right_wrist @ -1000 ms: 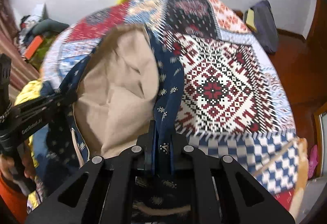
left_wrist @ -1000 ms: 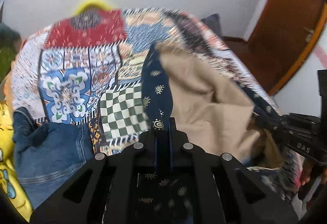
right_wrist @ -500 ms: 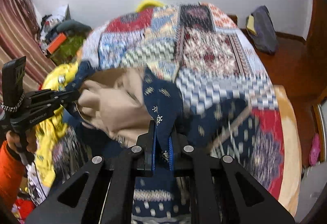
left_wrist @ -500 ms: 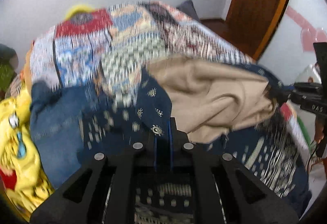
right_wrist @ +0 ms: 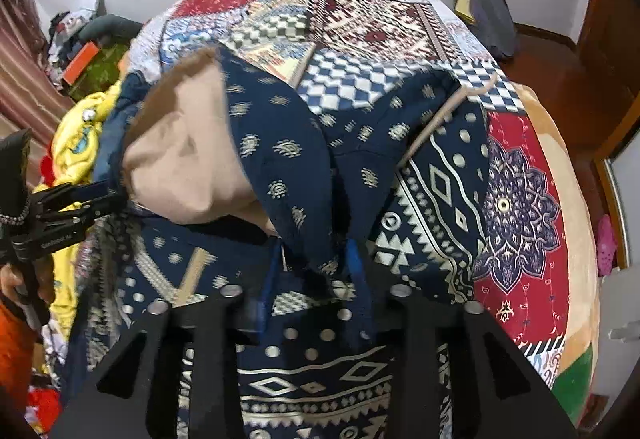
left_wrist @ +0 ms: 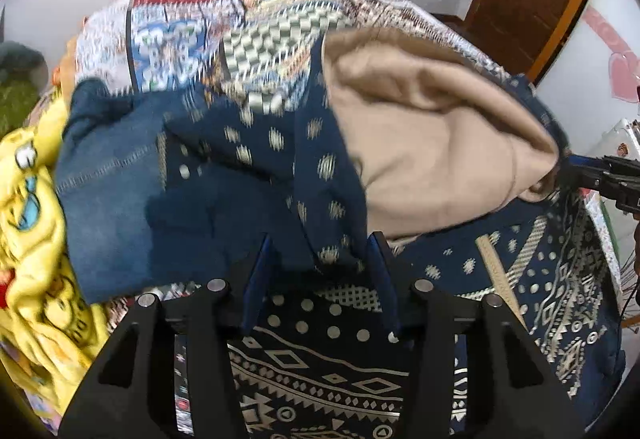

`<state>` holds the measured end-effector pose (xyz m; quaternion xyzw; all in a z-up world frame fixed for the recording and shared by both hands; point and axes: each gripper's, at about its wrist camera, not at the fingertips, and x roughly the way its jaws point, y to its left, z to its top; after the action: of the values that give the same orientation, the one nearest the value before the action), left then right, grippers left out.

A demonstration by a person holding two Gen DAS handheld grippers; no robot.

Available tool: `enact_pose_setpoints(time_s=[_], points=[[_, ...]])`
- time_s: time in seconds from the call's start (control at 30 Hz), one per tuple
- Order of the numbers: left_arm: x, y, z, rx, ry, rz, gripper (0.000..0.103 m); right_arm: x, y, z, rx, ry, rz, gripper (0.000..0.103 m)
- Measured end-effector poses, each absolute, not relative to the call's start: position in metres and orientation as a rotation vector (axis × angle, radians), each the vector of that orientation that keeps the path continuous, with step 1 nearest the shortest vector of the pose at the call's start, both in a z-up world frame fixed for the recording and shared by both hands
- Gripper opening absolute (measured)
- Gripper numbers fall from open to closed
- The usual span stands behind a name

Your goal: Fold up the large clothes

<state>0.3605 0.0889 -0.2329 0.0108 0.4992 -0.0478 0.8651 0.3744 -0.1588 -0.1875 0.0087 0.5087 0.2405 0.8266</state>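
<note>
Navy cloth printed with pale geometric motifs, a large garment [left_wrist: 328,371] with a beige lining [left_wrist: 432,143], lies folded over itself on a bed covered by a patchwork quilt [left_wrist: 192,23]. Both grippers point steeply down at it. On the left gripper [left_wrist: 320,259] the jaws have just been opening and stand partly apart, a loose fold lying between them unpinched. On the right gripper [right_wrist: 316,259] the jaws have likewise just been opening, with a hanging fold between them. Blue jeans [left_wrist: 104,191] and yellow cartoon-print fabric [left_wrist: 28,239] lie to the garment's left.
</note>
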Motion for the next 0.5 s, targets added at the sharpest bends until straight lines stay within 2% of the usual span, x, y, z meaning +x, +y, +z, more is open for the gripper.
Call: enact_pose_setpoints(time_s=[0.17,0.33,0.5], points=[[0.380,0.093,-0.203,0.011,0.965,-0.107,0.055,0.383,-0.139,-0.157,-0.008,0.974,0.543,0.053],[0.419,0.092,-0.198,-0.009,0.951,-0.104,0.056,0.410,-0.116,-0.152,-0.029,0.950,0.556,0.055],[0.458,0.090,-0.221,-0.053,0.976,-0.122,0.056,0.445,-0.092,-0.175,-0.029,1.022,0.576,0.055]])
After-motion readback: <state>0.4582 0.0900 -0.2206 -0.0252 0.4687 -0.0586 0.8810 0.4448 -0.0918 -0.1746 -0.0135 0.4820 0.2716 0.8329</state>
